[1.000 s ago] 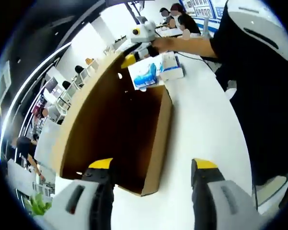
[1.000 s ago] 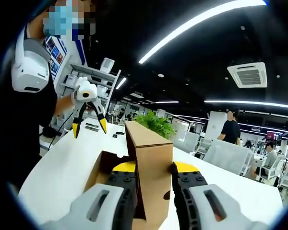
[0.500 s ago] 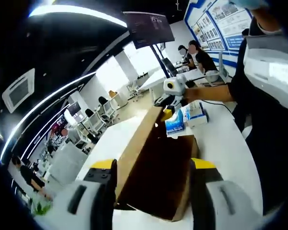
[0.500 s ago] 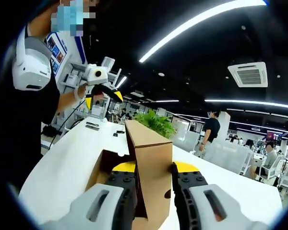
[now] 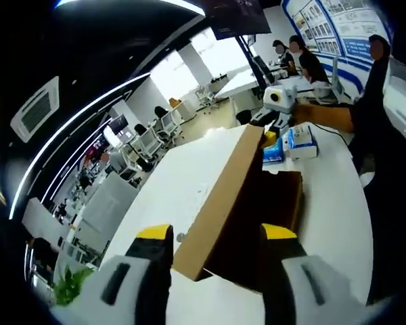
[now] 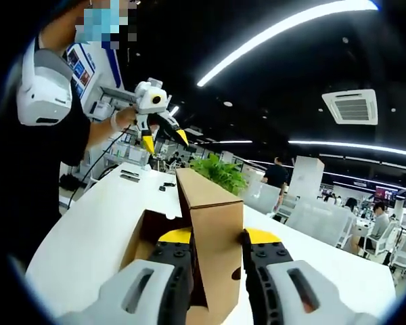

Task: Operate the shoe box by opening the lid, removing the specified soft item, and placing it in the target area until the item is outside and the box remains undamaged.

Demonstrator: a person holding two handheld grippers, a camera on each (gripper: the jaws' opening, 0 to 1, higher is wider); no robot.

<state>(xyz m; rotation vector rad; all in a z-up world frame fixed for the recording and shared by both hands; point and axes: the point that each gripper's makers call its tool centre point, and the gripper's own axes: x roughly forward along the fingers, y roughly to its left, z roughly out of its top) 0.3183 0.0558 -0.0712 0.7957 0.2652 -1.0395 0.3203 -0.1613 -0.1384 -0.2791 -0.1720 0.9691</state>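
We saw an office under a dark ceiling with long light strips (image 6: 284, 30), an air vent (image 6: 349, 106), and white desks (image 5: 183, 186).

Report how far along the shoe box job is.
Done: the lid stands raised, clamped in the right gripper. In hand: the left gripper hangs open in the air above the table, holding nothing. Left: taking the soft item out and placing it; it can't be made out inside the box.

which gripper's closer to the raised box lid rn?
Right. The right gripper is clamped on the raised lid; the left gripper hangs open in the air above the far end of the box.
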